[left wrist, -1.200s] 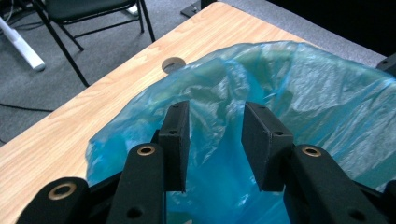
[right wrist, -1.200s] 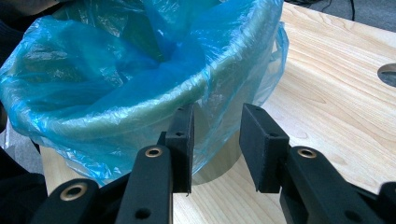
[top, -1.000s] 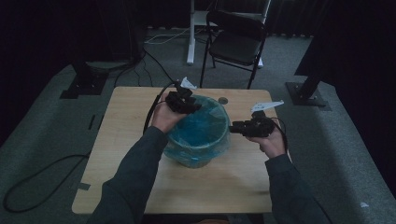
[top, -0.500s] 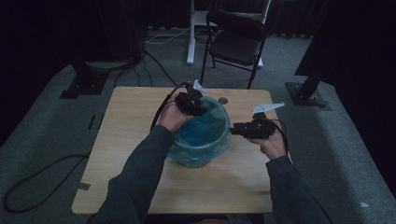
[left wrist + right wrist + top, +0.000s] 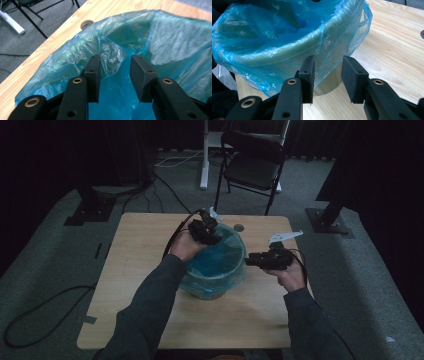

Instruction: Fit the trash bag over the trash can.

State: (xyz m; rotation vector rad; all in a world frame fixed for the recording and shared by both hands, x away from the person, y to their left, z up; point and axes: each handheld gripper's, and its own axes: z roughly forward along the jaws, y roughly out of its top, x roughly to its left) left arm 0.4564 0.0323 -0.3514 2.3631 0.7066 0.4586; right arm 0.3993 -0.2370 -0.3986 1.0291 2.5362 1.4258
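Observation:
A round bucket [image 5: 216, 285] lined with a thin blue plastic bag [image 5: 220, 257] stands in the middle of the wooden table [image 5: 135, 255]. My left gripper [image 5: 209, 232] hovers over the bucket's far left rim. In the left gripper view it [image 5: 115, 67] is open, with a crumpled fold of the bag [image 5: 110, 53] just ahead of its jaws. My right gripper [image 5: 252, 261] is at the bucket's right side. It [image 5: 327, 68] is open and faces the bucket wall [image 5: 287, 60], where the bag's loose overhang [image 5: 359, 32] hangs down.
A small round hole [image 5: 239, 227] sits in the tabletop behind the bucket. A black folding chair [image 5: 255, 167] stands beyond the table's far edge. Dark stand bases [image 5: 87, 210] and cables [image 5: 35, 315] lie on the grey floor.
My left gripper has shifted a little to the right along the bucket's far rim. The right gripper has barely moved.

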